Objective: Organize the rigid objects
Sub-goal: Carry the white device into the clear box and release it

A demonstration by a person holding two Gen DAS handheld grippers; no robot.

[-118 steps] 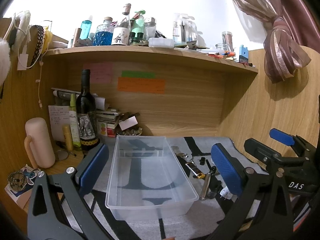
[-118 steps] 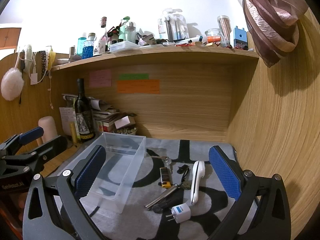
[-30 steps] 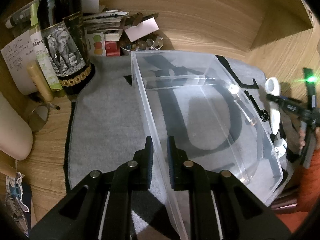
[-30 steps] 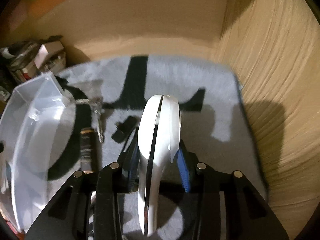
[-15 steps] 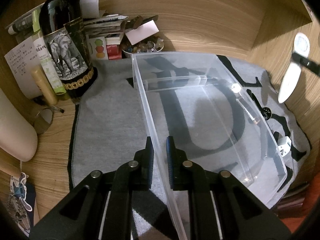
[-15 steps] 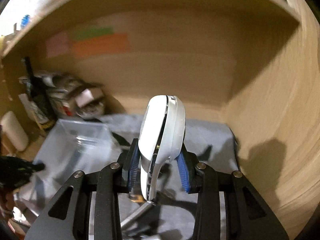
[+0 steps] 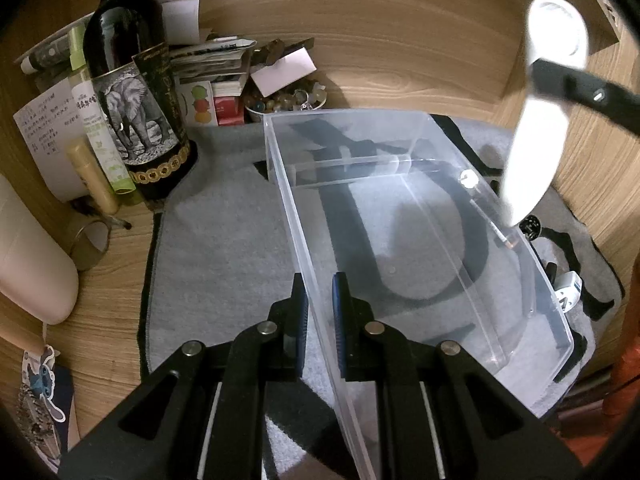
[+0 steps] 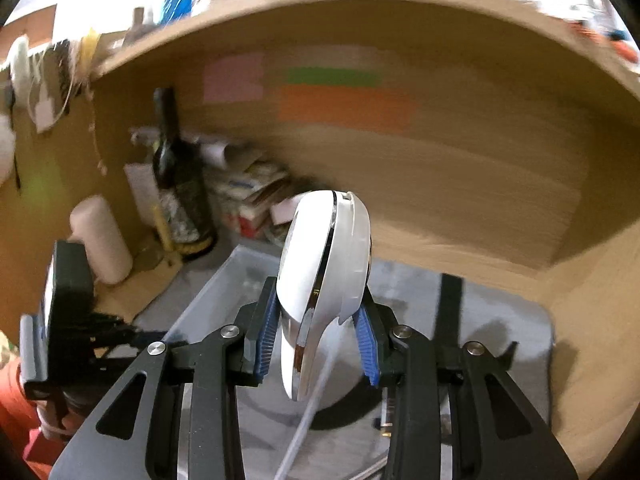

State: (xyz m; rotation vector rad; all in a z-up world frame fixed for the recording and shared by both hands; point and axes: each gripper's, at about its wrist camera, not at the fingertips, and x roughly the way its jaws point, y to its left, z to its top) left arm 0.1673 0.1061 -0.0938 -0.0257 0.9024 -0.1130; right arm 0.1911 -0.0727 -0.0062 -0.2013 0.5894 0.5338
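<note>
Carry-over: white handheld device to clear bin, bin pinned by the other gripper.

Right gripper [image 8: 318, 340] clamps the white device [image 8: 324, 272] between its blue pads [image 8: 266, 330], jaws narrow around the body, nose pointing up and away. In the left wrist view the device [image 7: 536, 120] hangs in the air above the far rim of the clear bin [image 7: 532, 264], not yet inside. Left gripper [image 7: 319, 312] has its jaws nearly together, pinching the bin's near wall. The bin looks empty. Judgement: bring the device lower and over the bin's middle before letting go, tilting it flat so it lays down rather than drops. Keep the left pinch firm so the light bin does not skid on the grey mat [image 7: 224, 220]. Watch the wine bottle [image 7: 136, 92] standing close by the bin's left.
</note>
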